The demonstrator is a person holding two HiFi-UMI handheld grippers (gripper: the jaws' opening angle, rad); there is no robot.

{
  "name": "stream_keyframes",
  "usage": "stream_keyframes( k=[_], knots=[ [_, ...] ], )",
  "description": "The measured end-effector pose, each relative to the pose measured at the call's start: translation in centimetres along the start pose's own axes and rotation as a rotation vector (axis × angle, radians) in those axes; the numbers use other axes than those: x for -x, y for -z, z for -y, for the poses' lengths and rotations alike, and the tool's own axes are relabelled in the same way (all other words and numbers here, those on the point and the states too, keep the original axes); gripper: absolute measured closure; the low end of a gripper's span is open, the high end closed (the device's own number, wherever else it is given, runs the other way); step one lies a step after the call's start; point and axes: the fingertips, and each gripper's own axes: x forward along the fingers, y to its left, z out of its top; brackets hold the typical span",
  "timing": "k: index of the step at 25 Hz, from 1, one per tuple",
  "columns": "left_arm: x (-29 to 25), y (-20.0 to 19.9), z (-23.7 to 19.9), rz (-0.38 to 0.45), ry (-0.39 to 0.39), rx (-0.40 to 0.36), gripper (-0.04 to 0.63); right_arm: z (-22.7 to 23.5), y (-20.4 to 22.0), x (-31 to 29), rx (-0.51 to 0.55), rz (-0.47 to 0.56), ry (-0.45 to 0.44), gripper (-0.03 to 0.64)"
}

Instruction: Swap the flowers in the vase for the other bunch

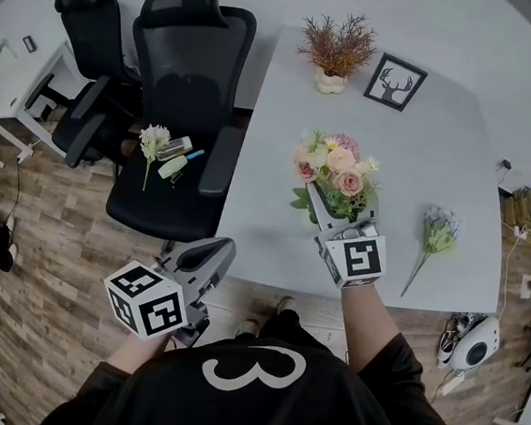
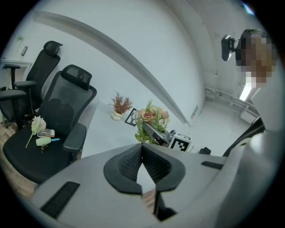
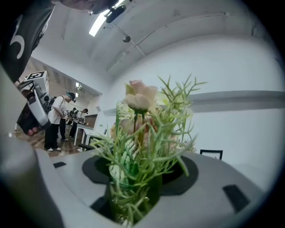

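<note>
Upright on the white surface [image 1: 285,115]: pink and cream bunch [image 1: 334,172], long axis vertical, blooms up, stems down. Around its lower stems, right tool [image 1: 340,205], spread, greenery standing in the gap, not pinched. Off the near edge, over the wood floor [image 1: 65,233], left tool [image 1: 216,254], pressed together on nothing. Further right, flat on the surface, blue bunch [image 1: 438,233], heads away, stem slanting back toward the near edge.
</note>
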Motion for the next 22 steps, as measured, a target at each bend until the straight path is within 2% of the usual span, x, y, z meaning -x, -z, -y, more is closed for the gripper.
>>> stream_keyframes(
  k=[12,16,22],
  knots=[
    [1.2,0.1,0.0,0.012,0.029,0.008,0.585,-0.1,0.1,0.4,-0.059,-0.040,0.040,0.180],
    [1.9,-0.1,0.3,0.018,0.047,0.000,0.586,-0.4,-1.0,1.0,-0.098,-0.007,0.042,0.152],
    [3.0,-0.5,0.9,0.028,0.079,-0.017,0.586,-0.9,-3.2,2.8,-0.074,0.040,0.064,0.141]
  ],
)
